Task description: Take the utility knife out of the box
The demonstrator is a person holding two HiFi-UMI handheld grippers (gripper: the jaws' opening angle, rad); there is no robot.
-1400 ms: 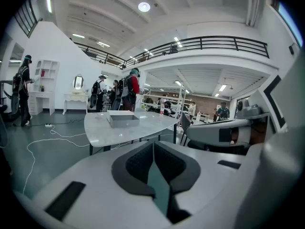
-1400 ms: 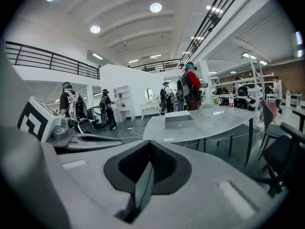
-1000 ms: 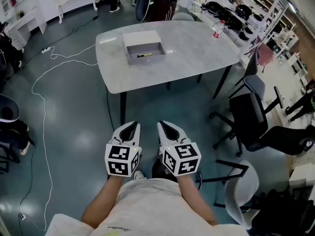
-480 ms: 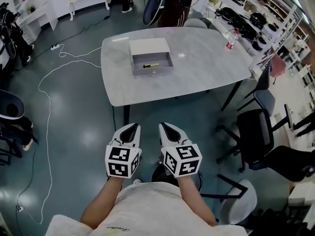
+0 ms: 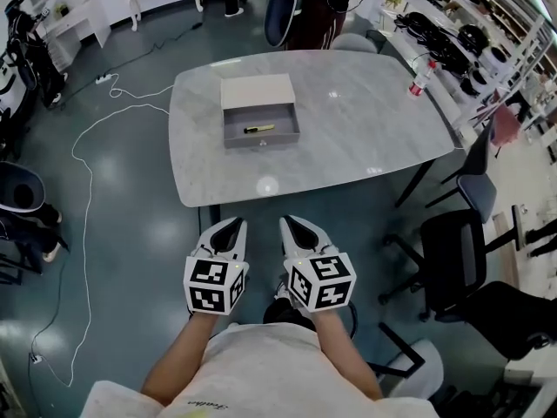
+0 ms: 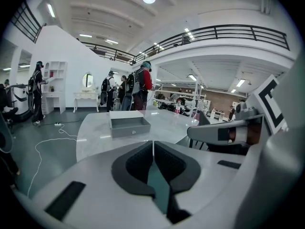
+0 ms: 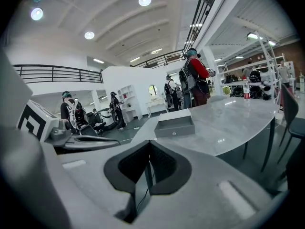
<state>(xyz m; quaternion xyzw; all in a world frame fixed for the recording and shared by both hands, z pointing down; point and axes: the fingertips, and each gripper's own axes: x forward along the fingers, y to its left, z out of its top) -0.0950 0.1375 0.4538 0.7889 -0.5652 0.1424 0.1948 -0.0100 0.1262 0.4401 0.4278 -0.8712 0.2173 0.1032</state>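
A grey open box [image 5: 259,114] rests on the grey marble table [image 5: 348,120], with its drawer pulled toward me. Inside it lies a small black and yellow utility knife [image 5: 259,129]. The box shows small and far in the left gripper view [image 6: 129,125] and in the right gripper view [image 7: 175,125]; the knife is hidden there. My left gripper [image 5: 230,227] and right gripper [image 5: 294,226] are held side by side close to my body, short of the table's near edge. Both are shut with nothing between the jaws.
A red-capped bottle [image 5: 421,78] stands at the table's right edge. Black office chairs [image 5: 457,246] sit to the right of me. A white cable [image 5: 83,172] snakes over the floor at left. Several people stand beyond the table [image 6: 138,87].
The table and box have drawn closer and lower in the head view as I step toward them. Both grippers keep their place before my body, still shut.
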